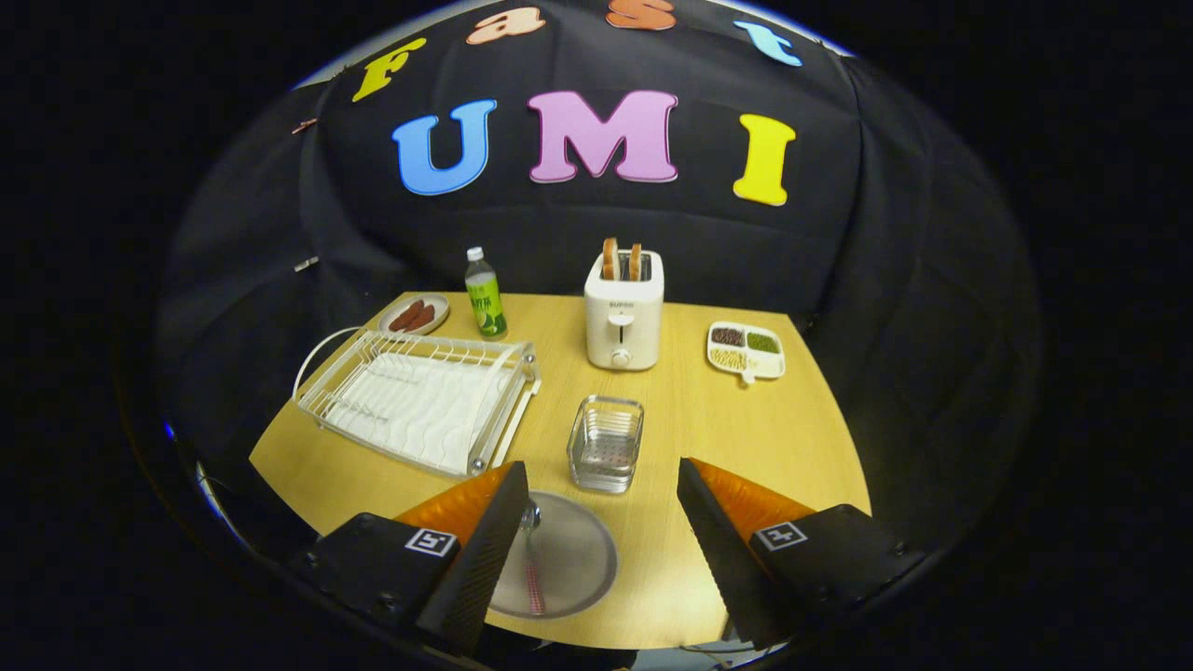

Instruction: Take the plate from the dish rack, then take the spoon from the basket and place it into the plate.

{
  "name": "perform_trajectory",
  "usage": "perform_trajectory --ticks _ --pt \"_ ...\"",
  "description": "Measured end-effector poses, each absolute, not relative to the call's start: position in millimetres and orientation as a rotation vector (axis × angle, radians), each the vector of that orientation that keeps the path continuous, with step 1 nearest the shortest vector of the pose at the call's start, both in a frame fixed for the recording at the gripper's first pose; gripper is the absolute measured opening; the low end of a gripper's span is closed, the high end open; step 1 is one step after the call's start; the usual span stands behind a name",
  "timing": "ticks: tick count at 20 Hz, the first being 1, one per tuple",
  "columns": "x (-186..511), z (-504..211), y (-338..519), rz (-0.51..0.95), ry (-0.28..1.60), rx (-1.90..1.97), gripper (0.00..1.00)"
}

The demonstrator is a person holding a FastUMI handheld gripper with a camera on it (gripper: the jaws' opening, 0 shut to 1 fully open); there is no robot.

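A staged booth is standing in for a kitchen: a wooden table [746, 438] is carrying a toaster [623, 310], dish rack [419, 396] and drink bottle [485, 294], seemingly against draped black cloth [280, 242].

Spoon [532, 559] flat in round grey plate [573, 554].

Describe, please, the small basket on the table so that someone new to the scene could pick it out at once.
Start from the white toaster standing mid-table with bread in its slots. Directly in front of it, between the toaster and the round metal plate holding a spoon, and just ahead of the open gripper, sits the basket. It is a small, clear, squarish tub, far smaller than the white wire dish rack beside it.
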State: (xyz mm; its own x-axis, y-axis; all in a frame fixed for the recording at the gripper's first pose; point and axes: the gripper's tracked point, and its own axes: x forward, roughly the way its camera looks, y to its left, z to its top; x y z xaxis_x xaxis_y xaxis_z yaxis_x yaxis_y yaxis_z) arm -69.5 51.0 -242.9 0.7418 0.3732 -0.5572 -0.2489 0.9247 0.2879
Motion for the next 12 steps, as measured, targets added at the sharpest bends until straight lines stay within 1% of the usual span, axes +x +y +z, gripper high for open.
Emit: perform_trajectory --ticks 9,12 --pt "-19 -119 2 0.337 0.364 0.122 1.00" --pt "-13 -88 -2 0.358 0.301 0.142 0.98"
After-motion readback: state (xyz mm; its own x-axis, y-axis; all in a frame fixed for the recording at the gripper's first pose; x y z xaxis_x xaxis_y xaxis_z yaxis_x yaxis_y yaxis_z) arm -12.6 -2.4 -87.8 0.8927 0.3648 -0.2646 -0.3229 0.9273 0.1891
